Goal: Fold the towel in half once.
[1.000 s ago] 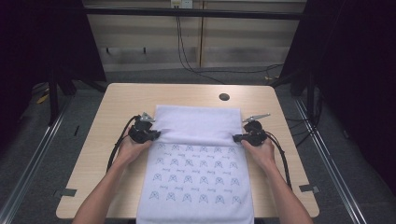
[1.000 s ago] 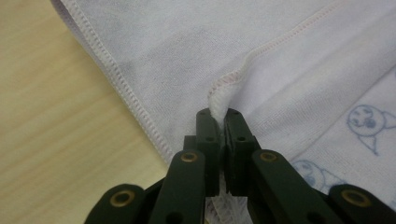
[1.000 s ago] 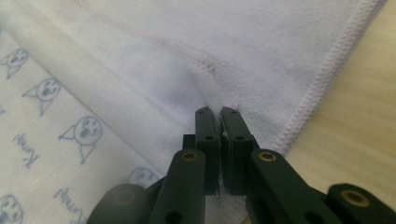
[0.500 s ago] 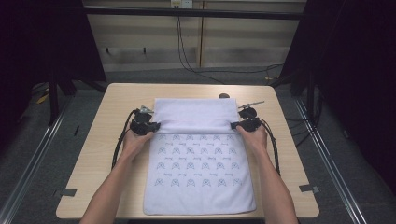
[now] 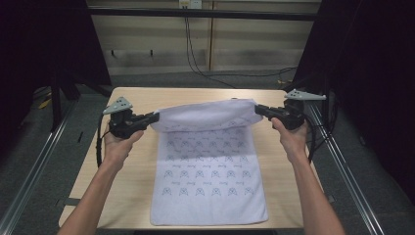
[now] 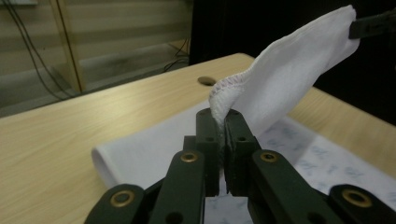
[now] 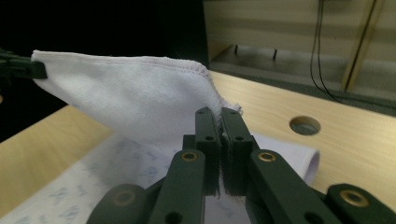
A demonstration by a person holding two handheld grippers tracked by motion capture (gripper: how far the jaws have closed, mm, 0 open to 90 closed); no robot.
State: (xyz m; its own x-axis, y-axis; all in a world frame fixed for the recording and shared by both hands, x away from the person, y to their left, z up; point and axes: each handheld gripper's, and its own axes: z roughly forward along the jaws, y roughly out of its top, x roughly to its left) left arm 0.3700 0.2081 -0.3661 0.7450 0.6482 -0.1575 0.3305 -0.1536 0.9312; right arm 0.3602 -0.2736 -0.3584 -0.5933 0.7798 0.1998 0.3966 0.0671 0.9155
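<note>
A white cloth [image 5: 208, 166] with a small blue printed pattern lies lengthwise on the wooden table [image 5: 132, 171]. Its far part is raised off the table and held taut between both grippers. My left gripper [image 5: 155, 116] is shut on the cloth's left far corner [image 6: 223, 95]. My right gripper [image 5: 257, 109] is shut on the right far corner [image 7: 212, 100]. The lifted part shows its plain white back [image 5: 205, 116]. In the left gripper view [image 6: 223, 122] the cloth stretches away to the right gripper's jaws. From the right gripper [image 7: 220, 120] it runs off to the left.
A round hole [image 7: 304, 125] sits in the tabletop near the far edge. Metal rails [image 5: 44, 152] run along both sides of the table, and cables [image 5: 195, 54] hang against the back wall. Bare table lies left and right of the cloth.
Both grippers have lifted the cloth's far edge off the table, moved outward and toward the far side, unfolding the doubled-over part. The cloth's near edge has slid away from the table's front.
</note>
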